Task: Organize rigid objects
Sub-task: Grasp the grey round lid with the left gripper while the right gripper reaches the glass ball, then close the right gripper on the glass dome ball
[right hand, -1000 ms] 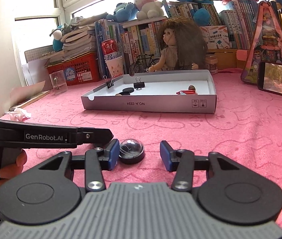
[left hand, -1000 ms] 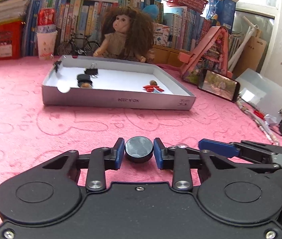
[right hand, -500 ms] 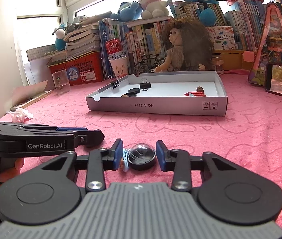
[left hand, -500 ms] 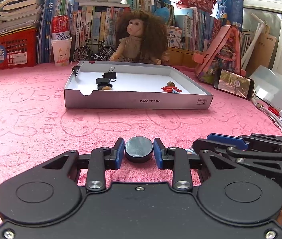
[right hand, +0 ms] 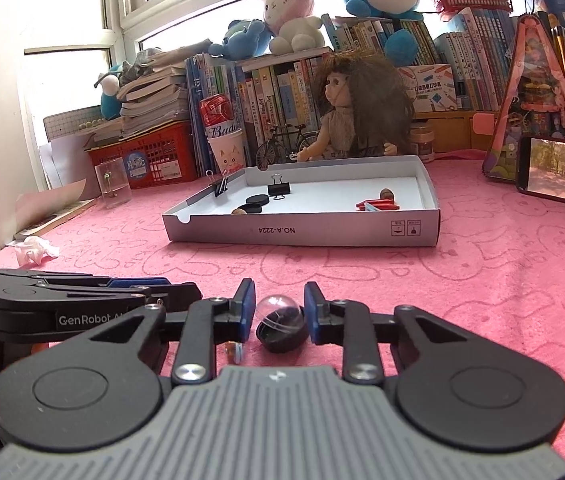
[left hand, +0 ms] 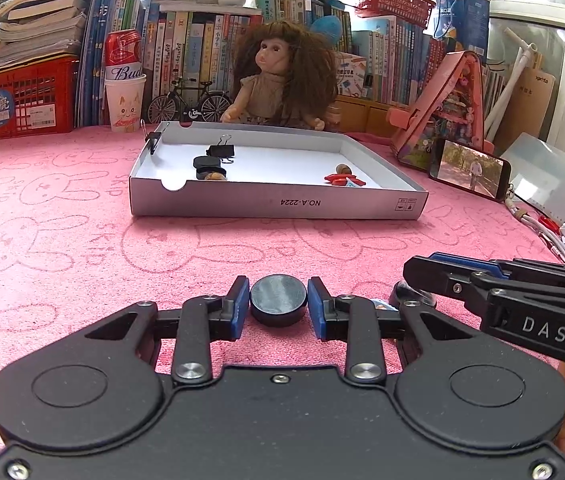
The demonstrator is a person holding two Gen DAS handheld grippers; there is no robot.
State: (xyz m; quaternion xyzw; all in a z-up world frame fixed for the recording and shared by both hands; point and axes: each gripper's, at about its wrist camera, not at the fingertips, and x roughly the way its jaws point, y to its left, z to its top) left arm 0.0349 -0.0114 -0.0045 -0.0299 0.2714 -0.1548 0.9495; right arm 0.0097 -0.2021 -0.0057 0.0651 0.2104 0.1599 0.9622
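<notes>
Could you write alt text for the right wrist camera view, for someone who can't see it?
The right gripper is closing on a small black capsule with a clear dome, above a pink cloth. Behind lies an open white box; the left gripper is alongside.

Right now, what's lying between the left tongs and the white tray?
Only bare pink cloth lies between the left tongs and white tray, in the left wrist view.
</notes>
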